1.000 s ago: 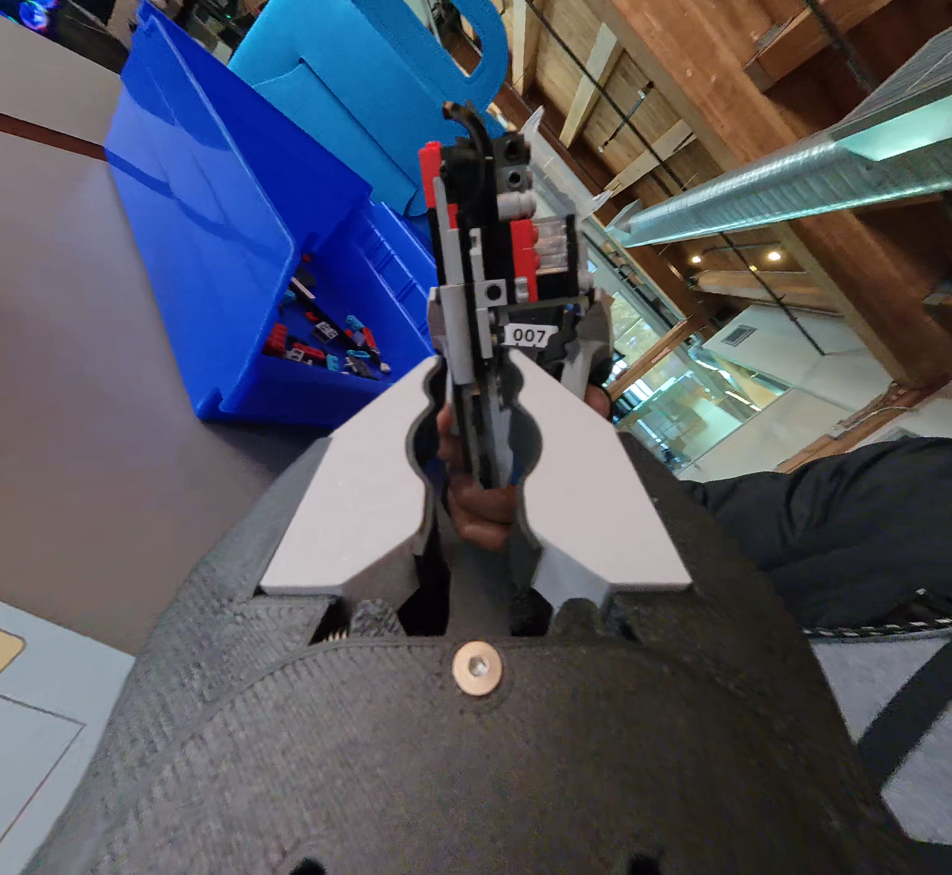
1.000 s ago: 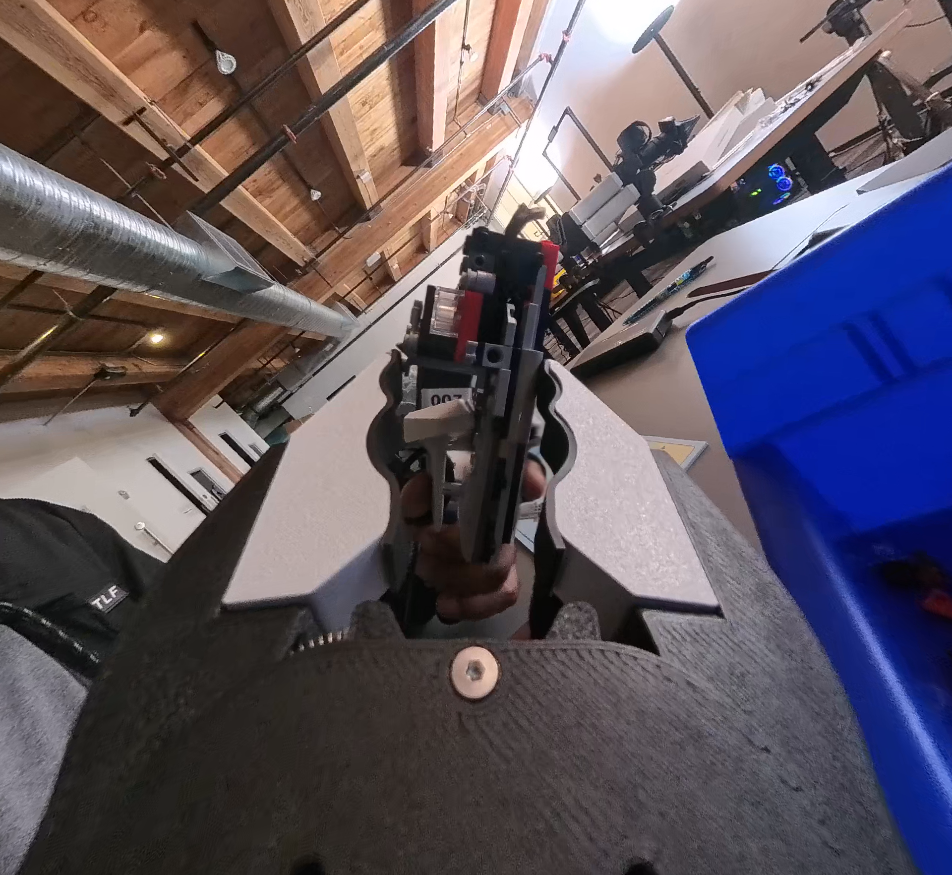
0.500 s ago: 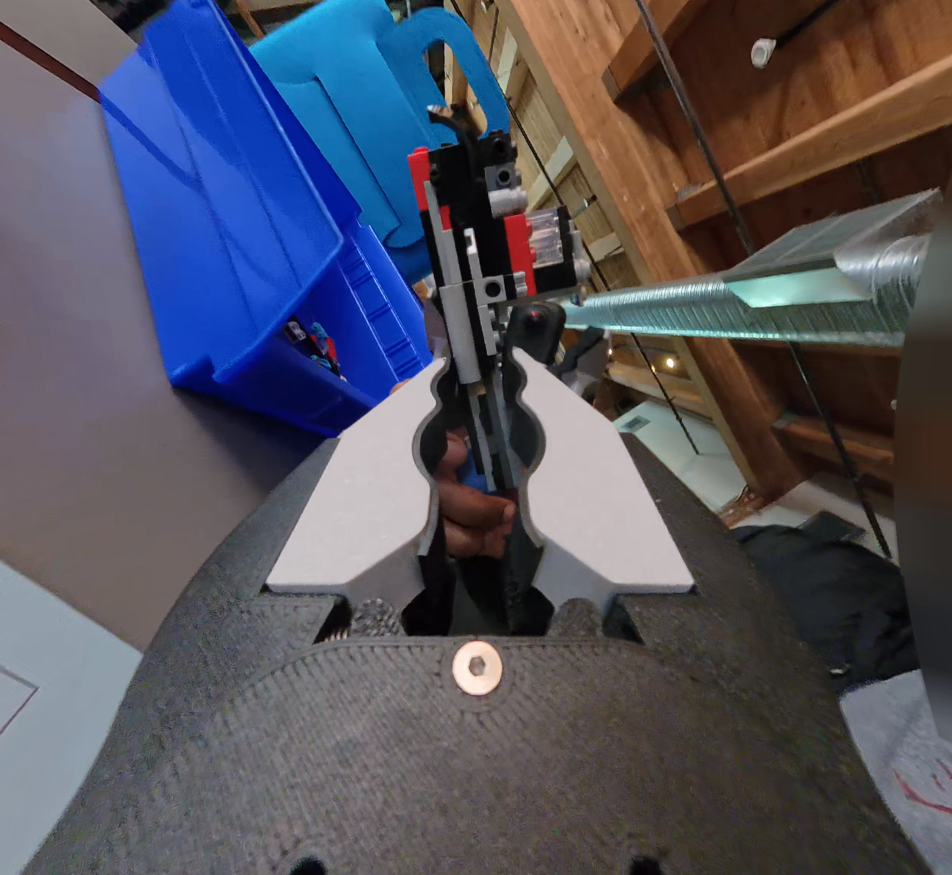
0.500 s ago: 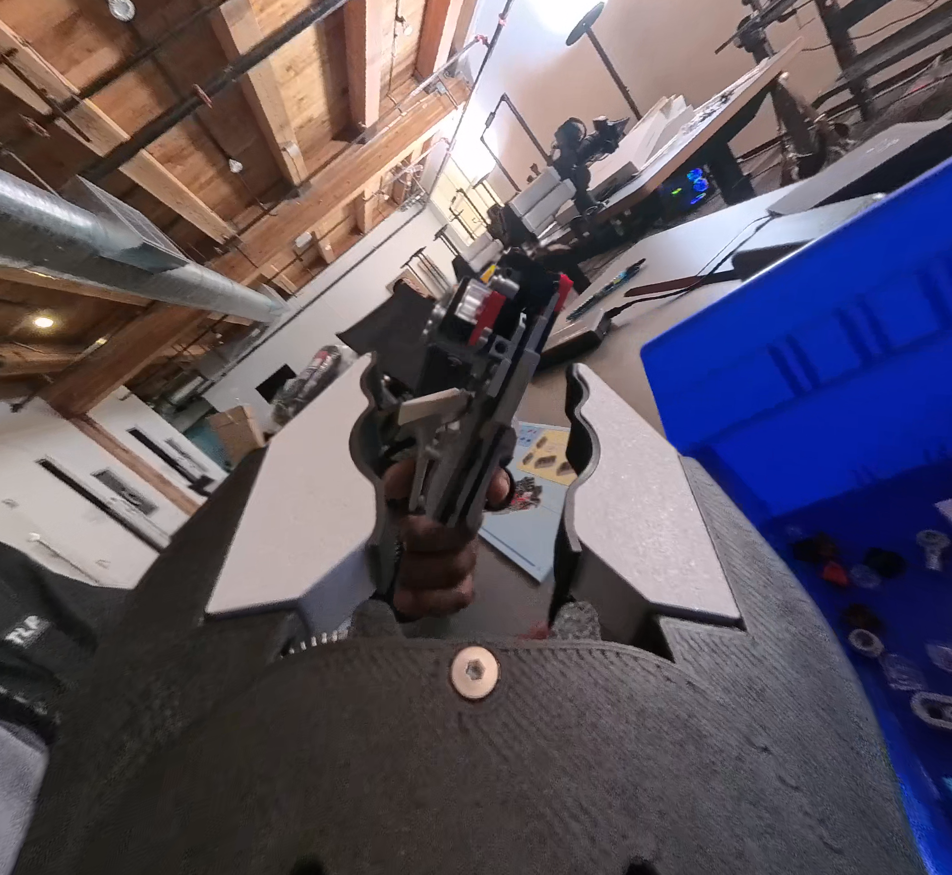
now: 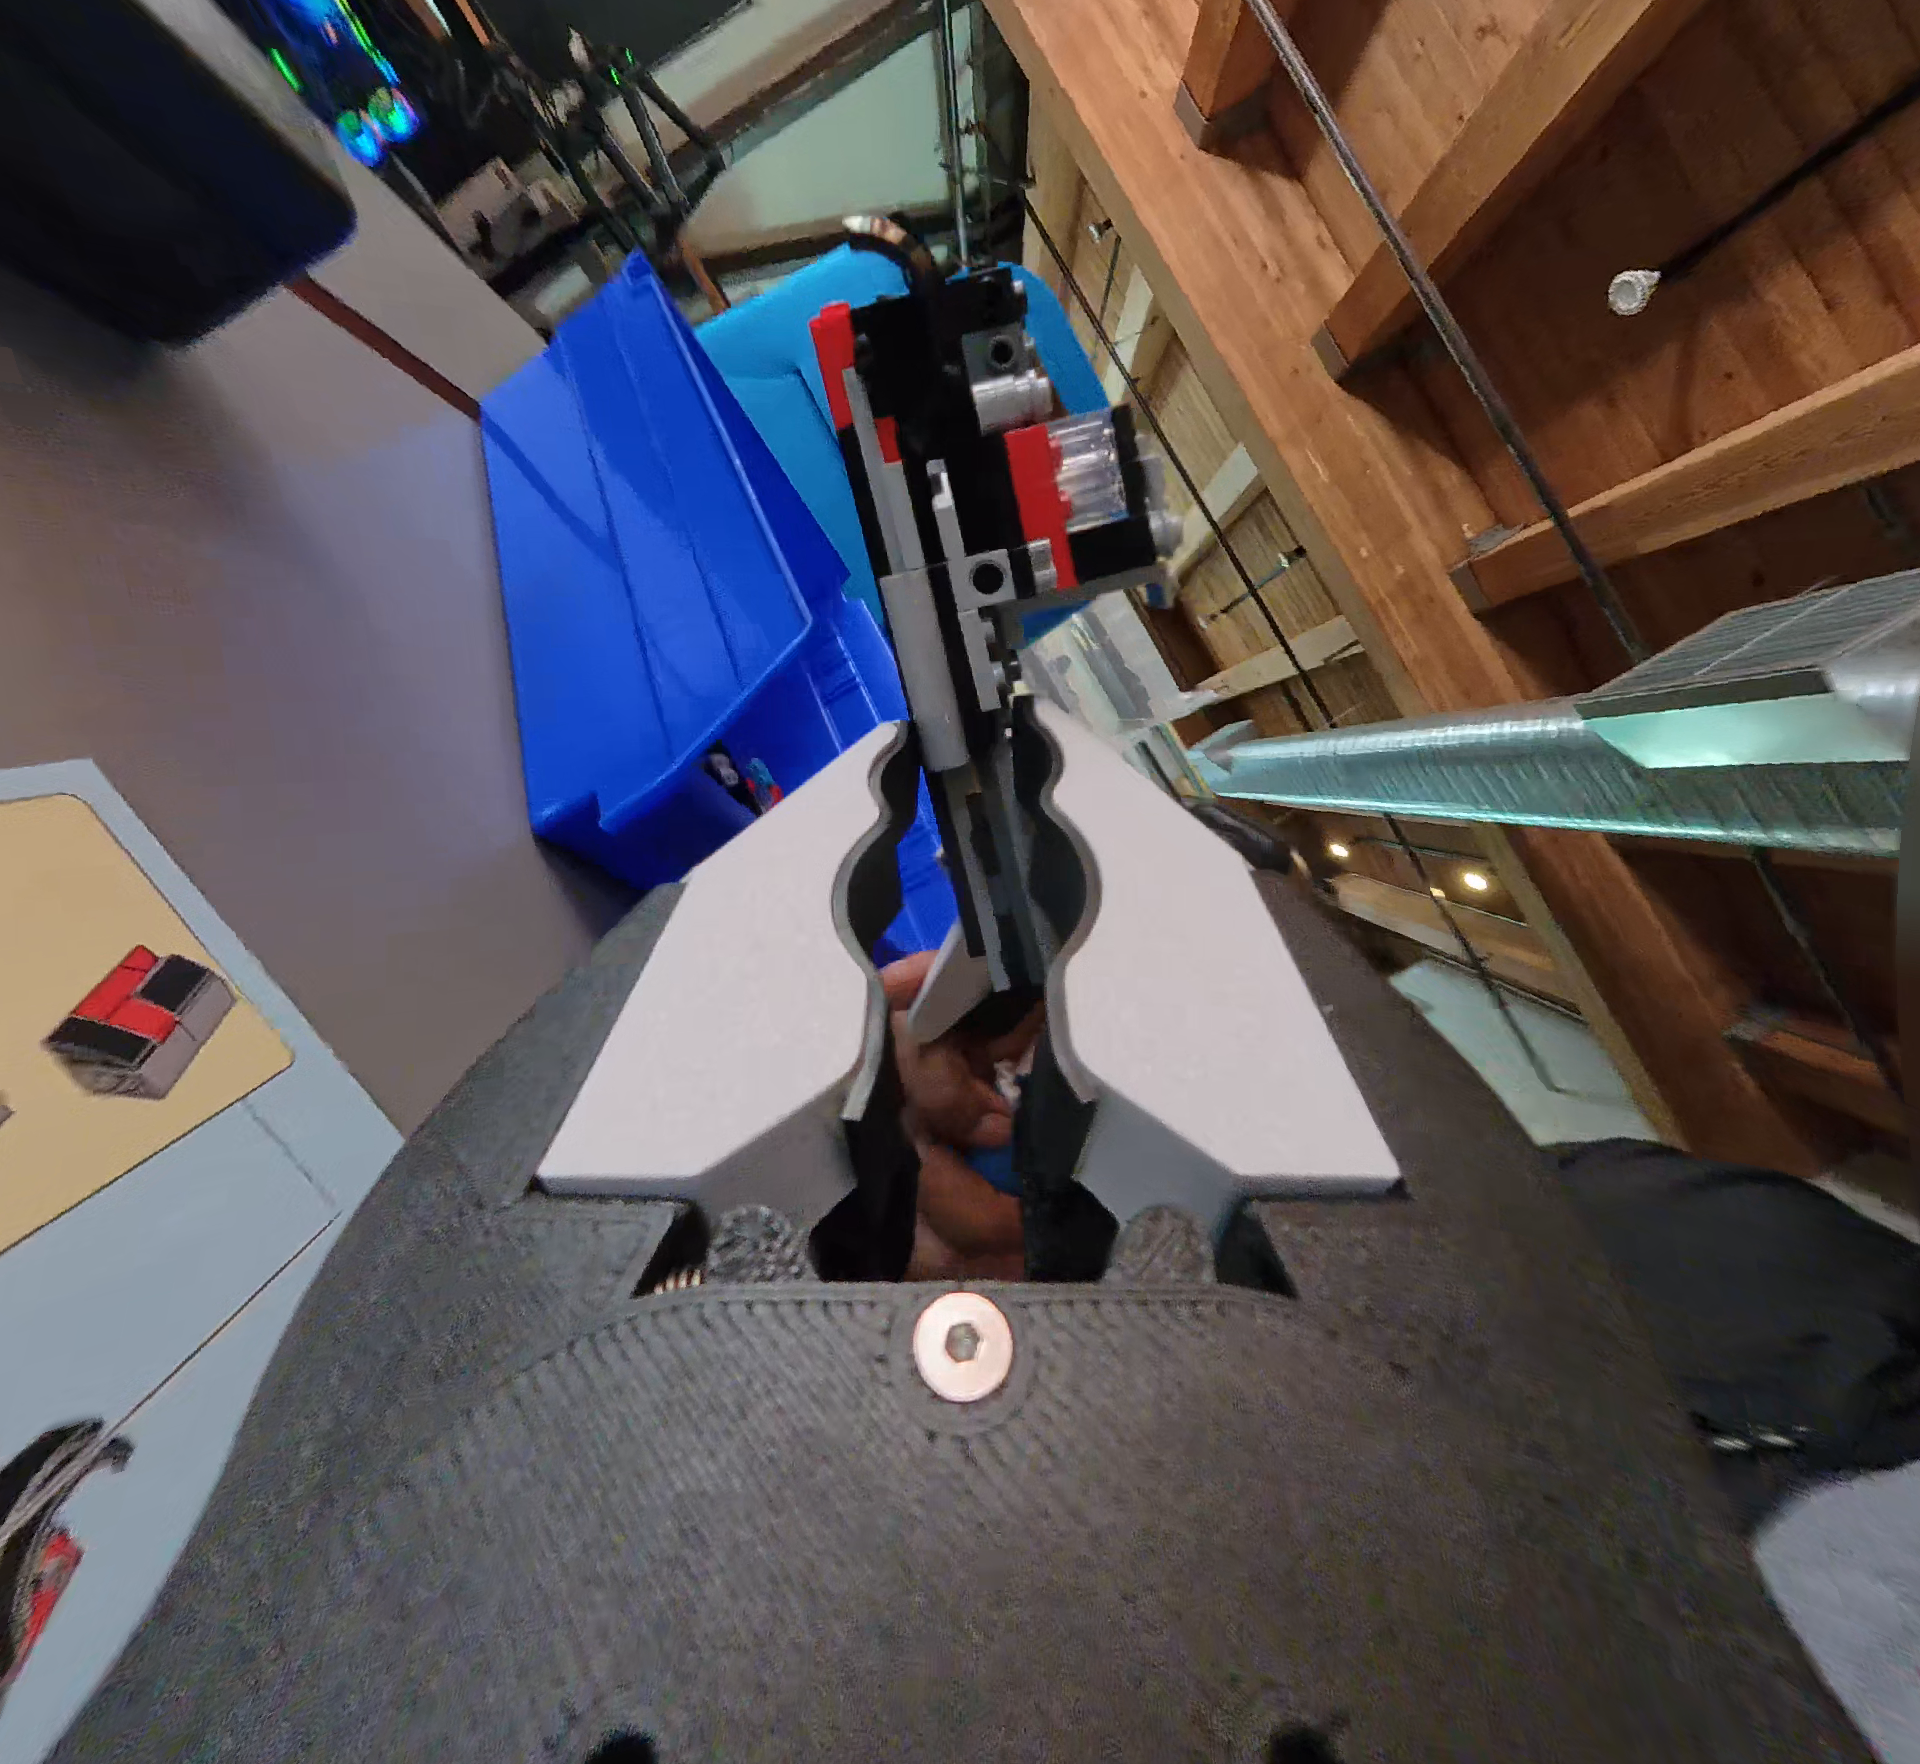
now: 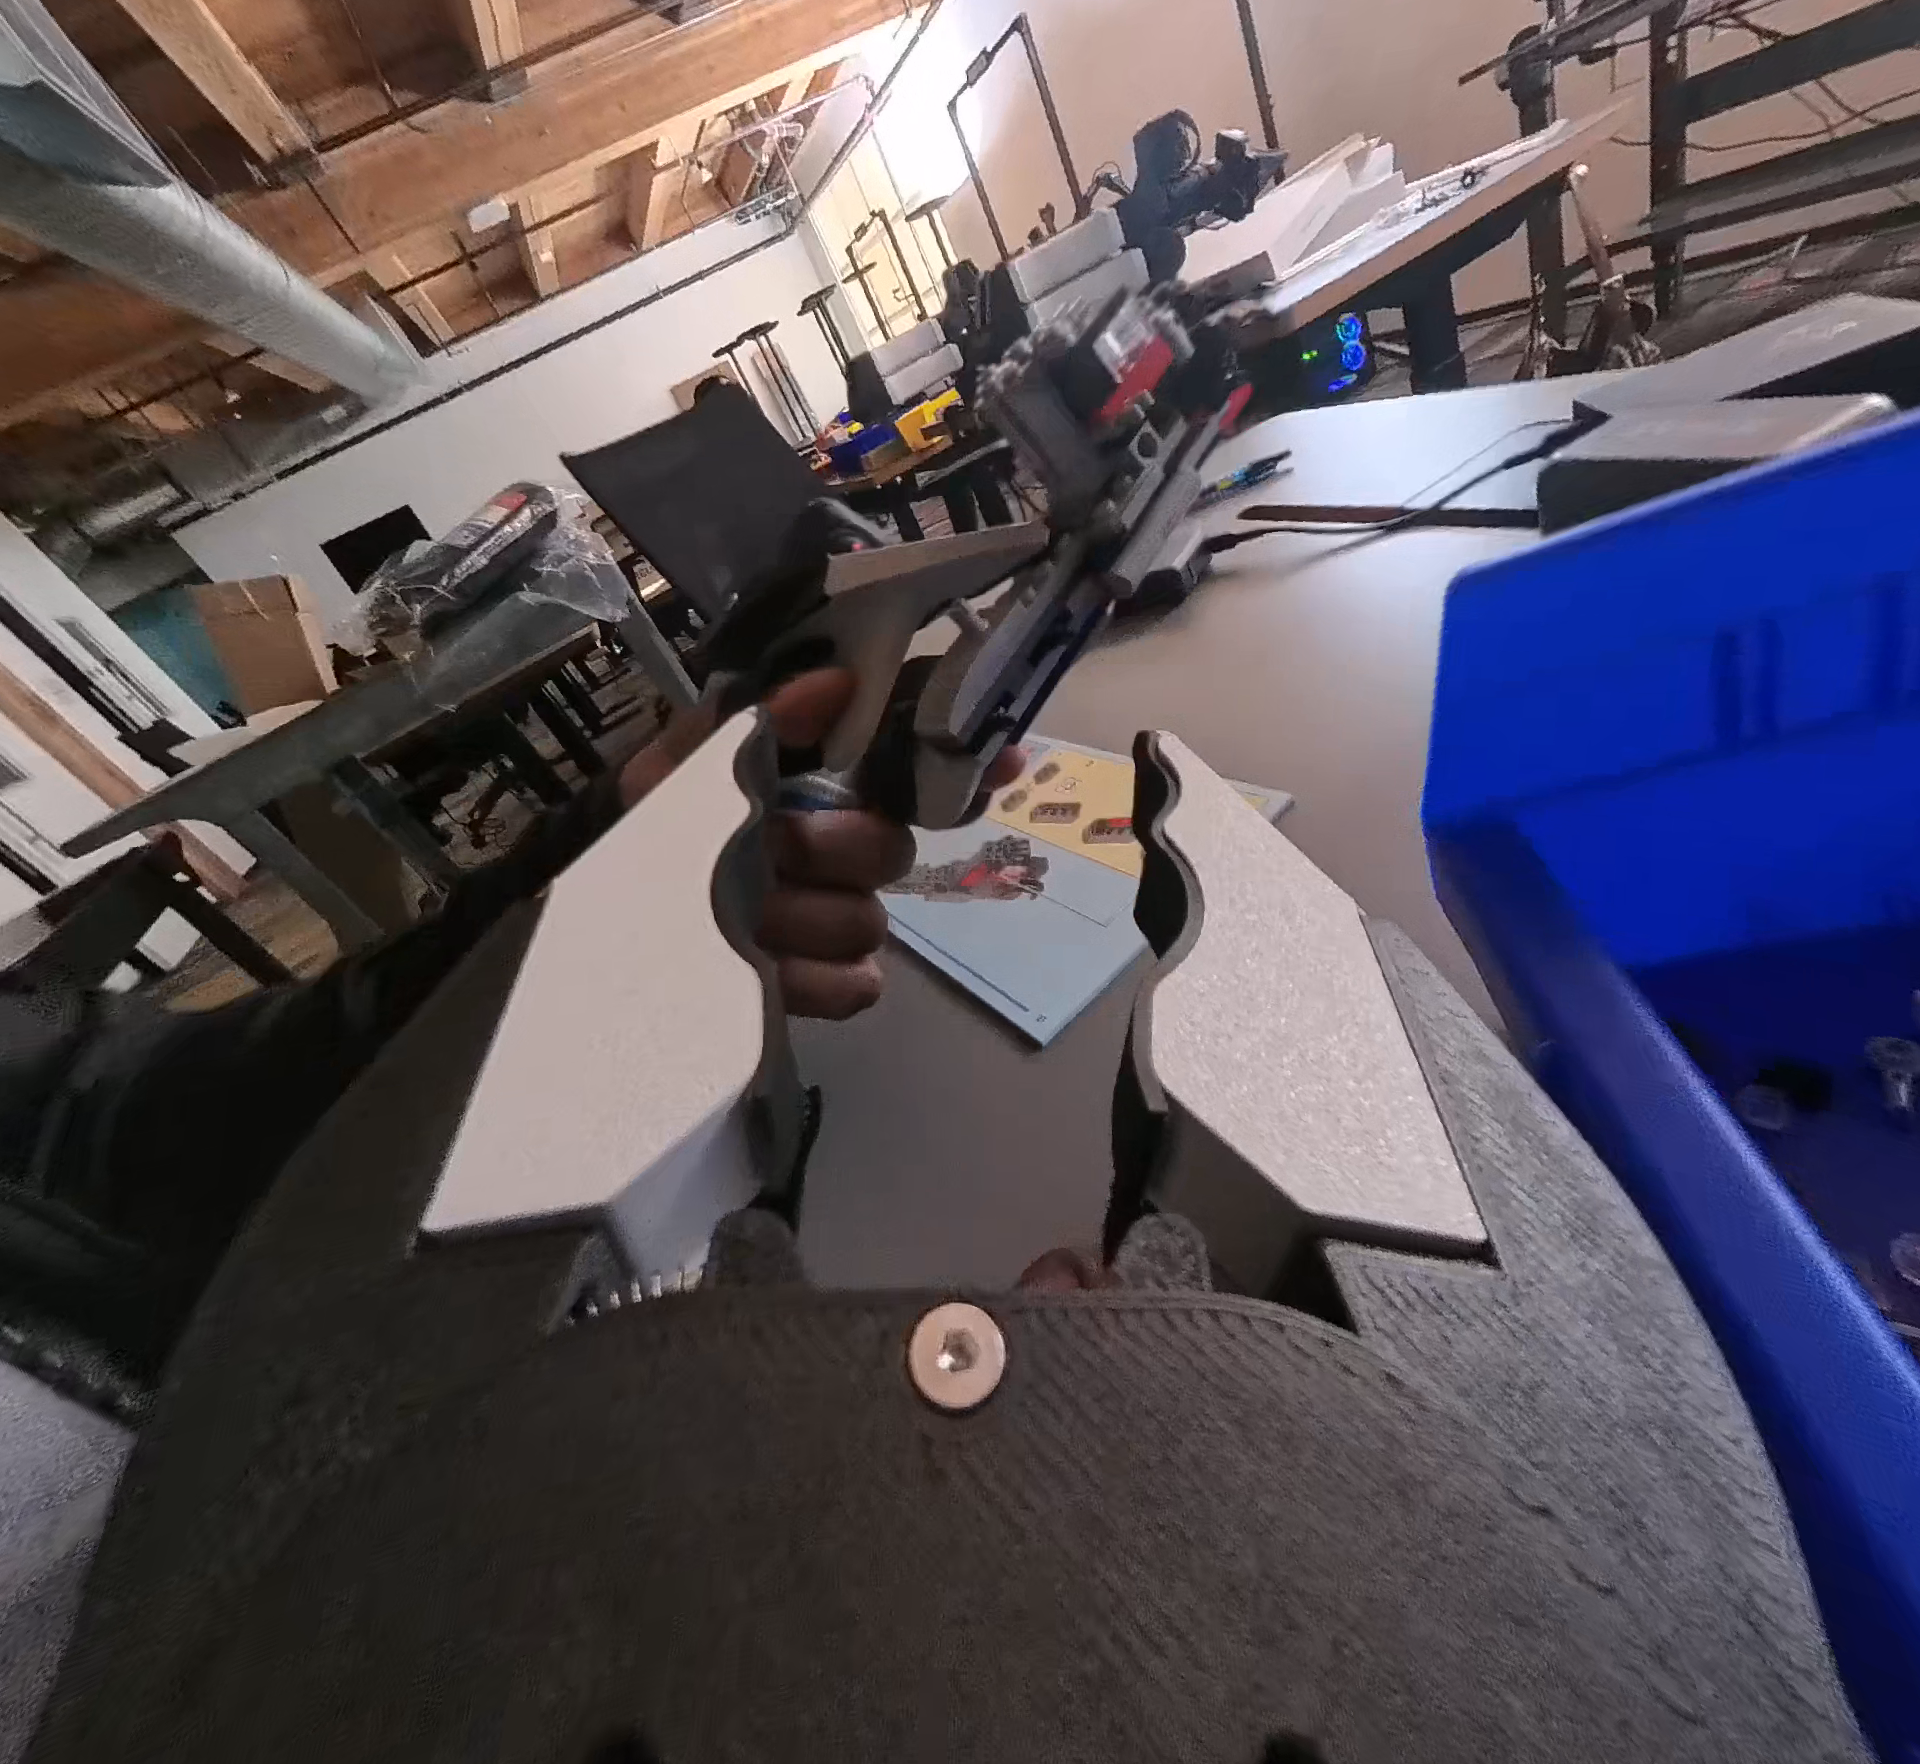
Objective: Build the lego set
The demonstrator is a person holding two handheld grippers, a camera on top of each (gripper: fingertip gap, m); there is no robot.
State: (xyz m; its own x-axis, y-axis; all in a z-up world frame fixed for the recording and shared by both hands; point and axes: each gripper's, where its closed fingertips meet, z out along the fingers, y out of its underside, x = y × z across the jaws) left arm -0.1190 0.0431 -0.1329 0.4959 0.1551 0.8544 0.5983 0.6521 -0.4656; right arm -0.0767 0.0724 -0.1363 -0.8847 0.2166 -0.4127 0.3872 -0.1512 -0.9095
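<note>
My left gripper [image 5: 966,727] is shut on the lower end of the lego model [image 5: 966,467], a black, red and grey build with a clear piece, and holds it up in the air. In the right wrist view the model [image 6: 1101,426] and the left gripper [image 6: 914,592] sit above and beyond my right gripper [image 6: 951,743]. My right gripper is open and empty, its jaws wide apart and clear of the model. A hand [image 6: 831,883] on the left gripper's handle shows between my right fingers.
A blue bin [image 6: 1662,779] with loose pieces [image 6: 1870,1091] stands at the right; it also shows in the left wrist view [image 5: 644,592]. An instruction booklet [image 6: 1039,904] lies on the grey table [image 6: 1299,675]. A blue felt bag [image 5: 769,364] stands behind the bin. There is about 6 centimeters between the tips of the two grippers.
My right gripper has opened, let go of the model and drawn back from it. My left gripper keeps its hold on the model. Both views have tilted down toward the table.
</note>
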